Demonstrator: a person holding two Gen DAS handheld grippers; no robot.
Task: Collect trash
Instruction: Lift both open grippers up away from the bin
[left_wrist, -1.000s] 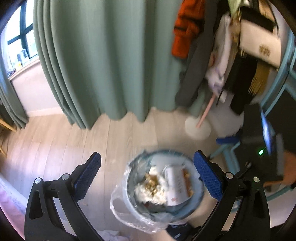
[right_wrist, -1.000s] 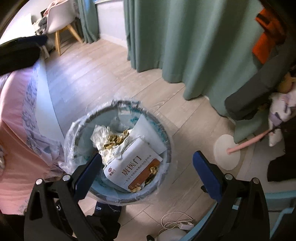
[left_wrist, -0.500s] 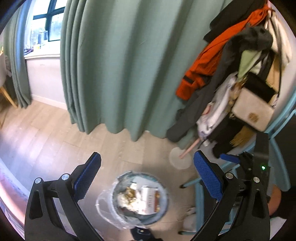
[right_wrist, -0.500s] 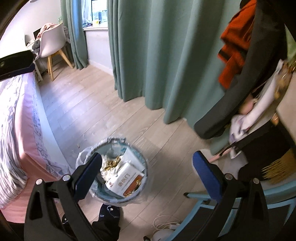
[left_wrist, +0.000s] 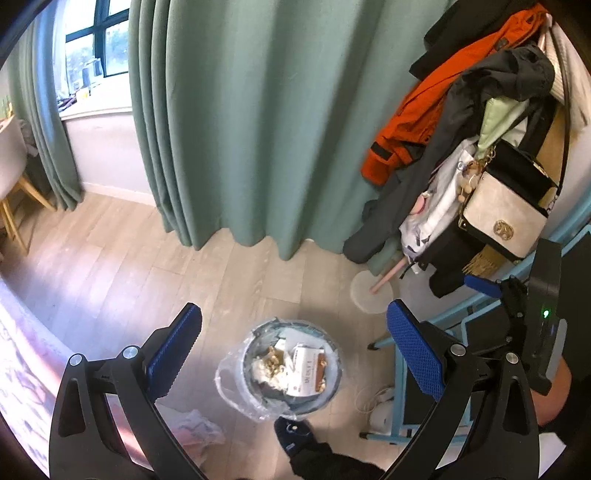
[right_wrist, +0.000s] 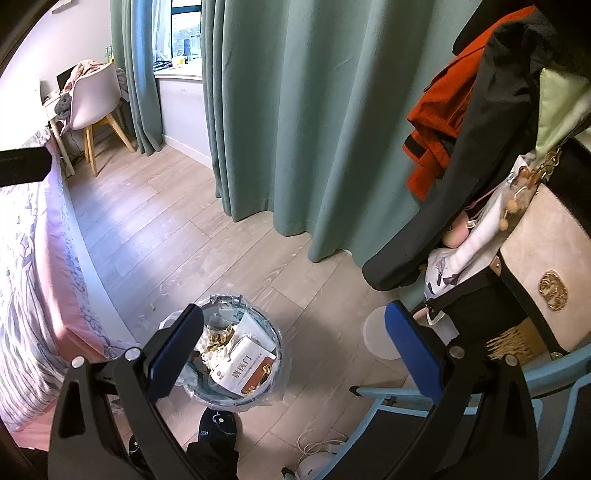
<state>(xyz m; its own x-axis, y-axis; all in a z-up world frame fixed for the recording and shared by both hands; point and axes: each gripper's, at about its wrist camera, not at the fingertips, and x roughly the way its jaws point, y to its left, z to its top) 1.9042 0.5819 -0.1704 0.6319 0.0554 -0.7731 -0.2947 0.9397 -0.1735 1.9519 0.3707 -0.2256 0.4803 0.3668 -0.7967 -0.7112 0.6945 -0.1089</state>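
A round bin (left_wrist: 330, 397) lined with a clear plastic bag stands on the wooden floor, far below both grippers. Inside lie a white and brown carton (left_wrist: 308, 374) and crumpled wrappers (left_wrist: 267, 367). The right wrist view shows the same bin (right_wrist: 275, 356) with the carton (right_wrist: 243, 371) on top. My left gripper (left_wrist: 291, 354) is open and holds nothing. My right gripper (right_wrist: 291, 350) is open too, high above the floor, with nothing between its fingers. The other gripper's body (left_wrist: 543, 317) shows at the right of the left wrist view.
Green curtains (left_wrist: 240, 122) hang behind the bin. A coat rack with jackets (left_wrist: 461, 122) and a handbag (left_wrist: 506, 218) stands at the right, above a blue chair (right_wrist: 461, 406). A pink bed (right_wrist: 33, 280) lies left. A person's dark slipper (left_wrist: 291, 434) is beside the bin.
Both grippers have risen well above the bin, so it looks much smaller now. Both stay open and empty throughout.
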